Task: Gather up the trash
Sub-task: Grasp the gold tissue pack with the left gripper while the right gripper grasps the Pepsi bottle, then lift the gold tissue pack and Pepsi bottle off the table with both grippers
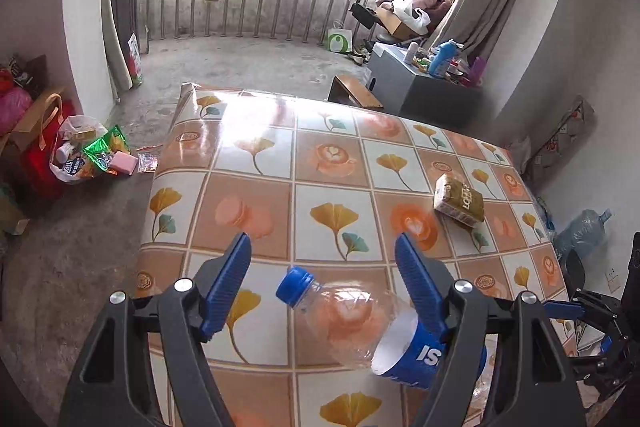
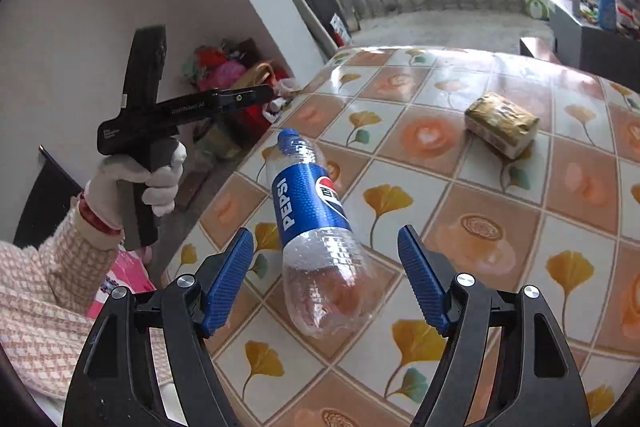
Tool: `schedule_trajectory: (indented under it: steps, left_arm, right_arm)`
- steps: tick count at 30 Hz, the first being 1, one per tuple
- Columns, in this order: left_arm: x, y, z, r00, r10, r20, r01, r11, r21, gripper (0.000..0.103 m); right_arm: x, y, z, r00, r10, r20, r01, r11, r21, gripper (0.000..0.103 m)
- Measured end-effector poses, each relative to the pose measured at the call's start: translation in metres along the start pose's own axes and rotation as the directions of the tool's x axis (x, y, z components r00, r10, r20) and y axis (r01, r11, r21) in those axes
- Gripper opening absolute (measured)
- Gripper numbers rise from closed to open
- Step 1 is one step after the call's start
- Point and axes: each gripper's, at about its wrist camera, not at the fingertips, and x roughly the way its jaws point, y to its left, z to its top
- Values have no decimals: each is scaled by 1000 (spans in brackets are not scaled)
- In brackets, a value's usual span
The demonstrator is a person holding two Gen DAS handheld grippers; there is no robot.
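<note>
Jaws of both grippers spread wide (nothing held), empty Pepsi bottle [image 2: 316, 227] lying on table [image 2: 500, 219], tissue pack [image 2: 502, 125] beyond

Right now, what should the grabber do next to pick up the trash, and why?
Probably lower the right gripper and close it on the empty bottle. The bottle lies on its side on the table between the open fingers, which don't touch it yet.
</note>
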Motion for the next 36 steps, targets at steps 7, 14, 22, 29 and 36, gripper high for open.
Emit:
schedule_trajectory:
  steps: [7,14,22,29,36]
  left_arm:
    - [0,29,-12,1000,-25,-5,25,998,-56,72]
    - [20,14,1,994,-109,-13,109,994,-2,72]
    - [89,-54,49,957,-287,-37,288,957,30,72]
    - [166,-143,87,951,-297,-81,307,940,149,60]
    - [226,-180,66,941,-221,-255,286,924,255,27]
  right_arm:
    - [93,27,34,974,-91,-208,62,988,-145,70]
    - [90,21,8,961,-116,-253,96,991,-90,59]
    - [2,-46,-55,947,-257,-191,306,903,302,59]
    - [-58,-85,-103,905,-409,-115,382,664,643,59]
    - [-77,-93,-108,903,-421,-87,360,631,687,59]
